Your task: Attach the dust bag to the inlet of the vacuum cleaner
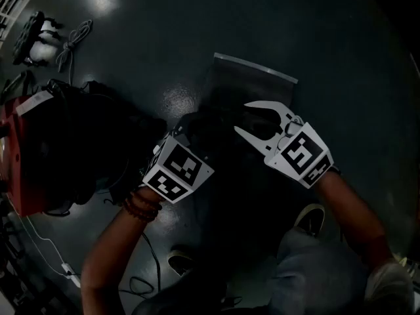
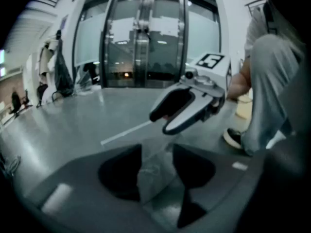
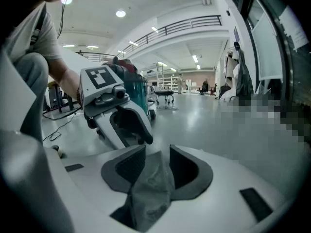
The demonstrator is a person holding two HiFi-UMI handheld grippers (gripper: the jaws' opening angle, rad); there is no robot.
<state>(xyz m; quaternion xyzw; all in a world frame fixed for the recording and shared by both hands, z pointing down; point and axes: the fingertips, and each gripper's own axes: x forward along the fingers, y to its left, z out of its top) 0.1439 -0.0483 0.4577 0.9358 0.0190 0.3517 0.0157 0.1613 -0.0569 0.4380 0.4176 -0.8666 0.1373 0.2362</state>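
Head view: we see the dust bag (image 1: 252,84) lying flat on the dark floor (image 1: 164,25), to the right of the red vacuum cleaner (image 1: 23,156). The left gripper (image 1: 197,128) and the right gripper (image 1: 248,118) sit side by side at the bag's near edge. In each gripper view we find the jaws partly apart, with a bunched fold of grey bag material pinched between them.
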